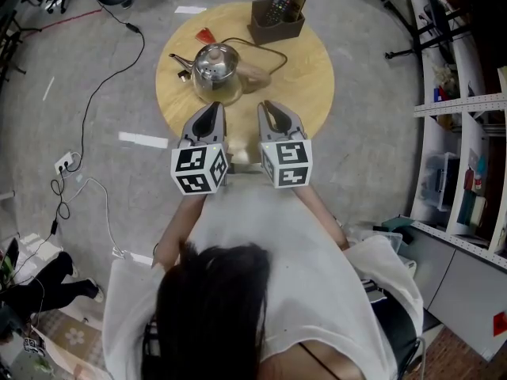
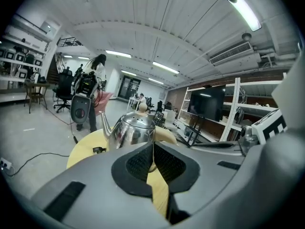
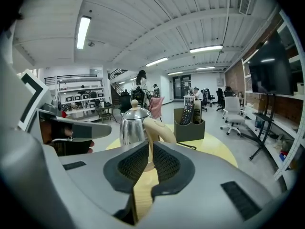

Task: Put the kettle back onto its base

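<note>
A person leans over a round, pale wooden counter [image 1: 310, 81], seen from above, holding a grey two-jaw gripper in each hand. The shiny steel kettle with a cream handle [image 1: 215, 63] stands upright on the counter's left half, spout pointing left. A black cord [image 1: 265, 48] loops to its foot; the base itself cannot be made out beneath it.

The left gripper [image 1: 212, 109] and right gripper [image 1: 269, 108] hover side by side over the counter's near edge, both aimed at the kettle and short of touching it. Each has its jaws drawn together with nothing between them.

A dark brown open box holding remote controls [image 1: 276, 24] sits at the counter's far edge.
</note>
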`<control>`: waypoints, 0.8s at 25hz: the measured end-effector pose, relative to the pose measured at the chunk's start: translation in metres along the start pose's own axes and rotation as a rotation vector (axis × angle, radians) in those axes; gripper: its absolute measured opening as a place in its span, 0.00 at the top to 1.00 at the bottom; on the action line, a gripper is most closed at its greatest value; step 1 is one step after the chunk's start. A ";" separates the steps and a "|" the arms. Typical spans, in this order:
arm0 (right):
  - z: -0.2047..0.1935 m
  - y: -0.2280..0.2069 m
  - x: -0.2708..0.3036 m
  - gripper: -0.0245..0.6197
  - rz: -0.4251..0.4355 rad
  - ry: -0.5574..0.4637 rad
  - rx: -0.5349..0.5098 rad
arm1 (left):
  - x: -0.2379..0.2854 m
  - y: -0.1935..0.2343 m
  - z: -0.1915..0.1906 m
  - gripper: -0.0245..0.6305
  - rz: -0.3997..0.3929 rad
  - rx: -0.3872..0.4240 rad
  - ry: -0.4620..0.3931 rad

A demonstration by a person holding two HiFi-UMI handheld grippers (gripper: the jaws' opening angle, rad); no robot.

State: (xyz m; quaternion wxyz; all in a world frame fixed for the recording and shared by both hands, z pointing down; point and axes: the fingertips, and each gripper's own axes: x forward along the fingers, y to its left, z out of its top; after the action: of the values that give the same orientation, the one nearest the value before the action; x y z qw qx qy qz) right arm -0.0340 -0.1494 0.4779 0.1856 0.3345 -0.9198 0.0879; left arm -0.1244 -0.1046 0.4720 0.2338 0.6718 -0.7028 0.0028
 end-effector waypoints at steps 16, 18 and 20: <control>0.007 0.013 -0.028 0.92 -0.024 -0.054 -0.103 | -0.005 -0.029 -0.002 0.92 -0.039 0.042 -0.020; 0.006 0.013 -0.030 0.92 -0.025 -0.052 -0.106 | -0.006 -0.030 -0.003 0.92 -0.039 0.039 -0.023; 0.005 0.013 -0.031 0.92 -0.024 -0.047 -0.111 | -0.006 -0.032 -0.003 0.92 -0.039 0.038 -0.026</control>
State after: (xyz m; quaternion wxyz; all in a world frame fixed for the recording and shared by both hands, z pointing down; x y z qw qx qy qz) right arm -0.0216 -0.1227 0.4605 0.1831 0.3369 -0.9232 0.0266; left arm -0.0931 -0.1011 0.4626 0.2116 0.6899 -0.6923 0.0028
